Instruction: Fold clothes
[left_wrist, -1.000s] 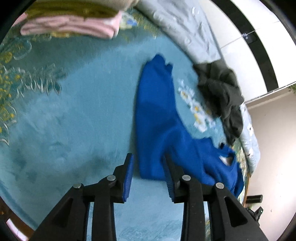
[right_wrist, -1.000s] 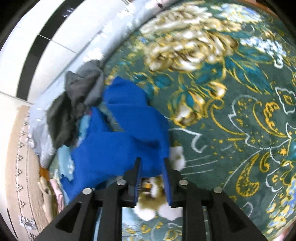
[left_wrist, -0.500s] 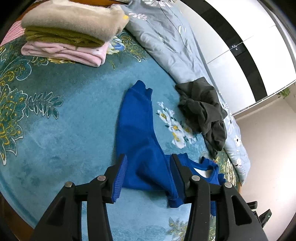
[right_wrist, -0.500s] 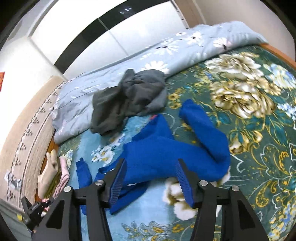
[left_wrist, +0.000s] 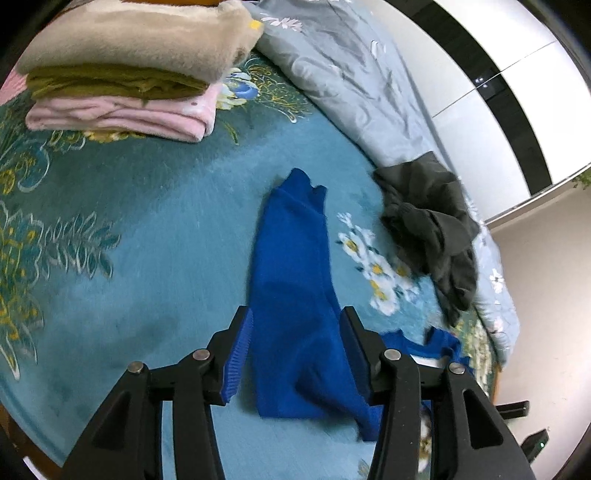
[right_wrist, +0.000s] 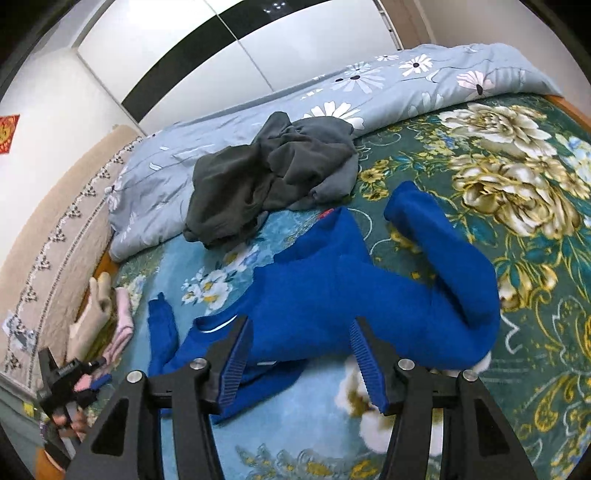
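Note:
A bright blue sweater (right_wrist: 332, 295) lies spread on the flowered bedspread, one sleeve (left_wrist: 291, 251) stretched toward the folded stack, the other sleeve (right_wrist: 443, 247) bent over to the right. My left gripper (left_wrist: 295, 354) hangs open above the near end of the left sleeve, holding nothing. My right gripper (right_wrist: 301, 358) is open over the sweater's body, near the collar (right_wrist: 216, 325), also holding nothing. The left gripper (right_wrist: 70, 380) and a hand show at the lower left of the right wrist view.
A crumpled dark grey garment (right_wrist: 273, 173) lies beyond the sweater against a grey flowered quilt (right_wrist: 388, 85). A stack of folded clothes (left_wrist: 125, 74), beige on olive on pink, sits at the bed's far corner. White wardrobe doors (right_wrist: 184, 48) stand behind.
Both grippers have opened wider and drawn back up from the sweater. The right gripper let go of the cloth it was shut on a second ago.

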